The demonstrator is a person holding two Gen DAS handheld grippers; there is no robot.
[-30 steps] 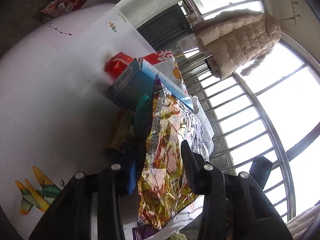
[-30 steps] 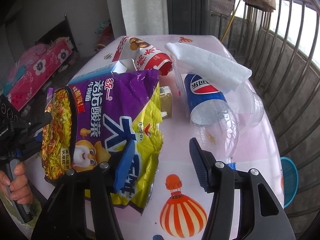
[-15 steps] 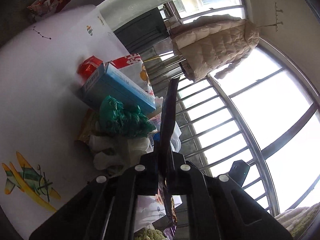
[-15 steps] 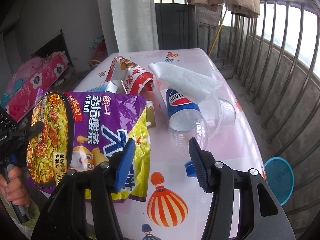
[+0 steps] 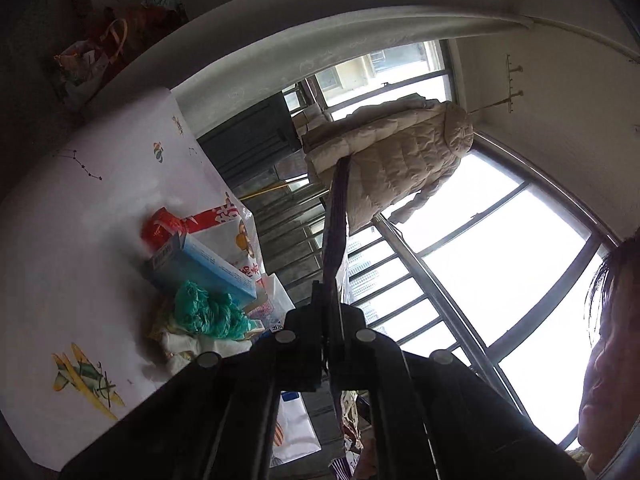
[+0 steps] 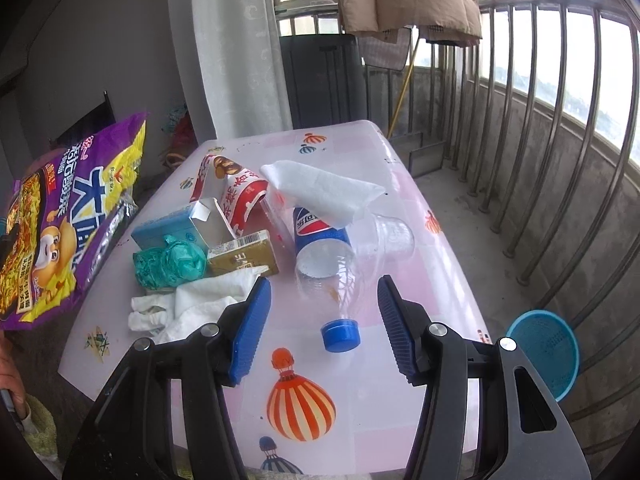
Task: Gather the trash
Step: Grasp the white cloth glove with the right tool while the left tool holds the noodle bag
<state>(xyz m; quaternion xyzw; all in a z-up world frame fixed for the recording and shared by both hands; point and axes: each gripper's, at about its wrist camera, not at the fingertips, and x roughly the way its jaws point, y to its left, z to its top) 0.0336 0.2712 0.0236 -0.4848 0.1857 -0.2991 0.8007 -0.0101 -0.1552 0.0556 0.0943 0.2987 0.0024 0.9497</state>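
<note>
My left gripper [image 5: 330, 322] is shut on the purple and yellow noodle bag [image 5: 335, 224], seen edge-on between its jaws. In the right wrist view the same noodle bag [image 6: 64, 220] hangs lifted off the table at the left. My right gripper [image 6: 320, 320] stands open above the near part of the pink table [image 6: 420, 280], with nothing between its fingers. Just beyond it lies a clear cola bottle [image 6: 324, 252] with a blue cap [image 6: 340, 334]. Further trash lies on the table: a green plastic wad [image 6: 170, 266], crumpled white tissue [image 6: 200, 306], a blue carton [image 6: 180, 228], a brown box [image 6: 244, 258] and a red wrapper [image 6: 236, 192].
A white cloth [image 6: 320, 196] drapes over the bottle, next to a clear plastic cup [image 6: 392, 236]. A blue round basket [image 6: 544, 350] sits on the floor at the right by the balcony railing [image 6: 540, 160]. A person's hand [image 6: 10, 376] shows at the left edge.
My left gripper closed on the noodle bag and lifted it up and leftward off the table, uncovering the green wad and tissue. My right gripper drew back and rose slightly.
</note>
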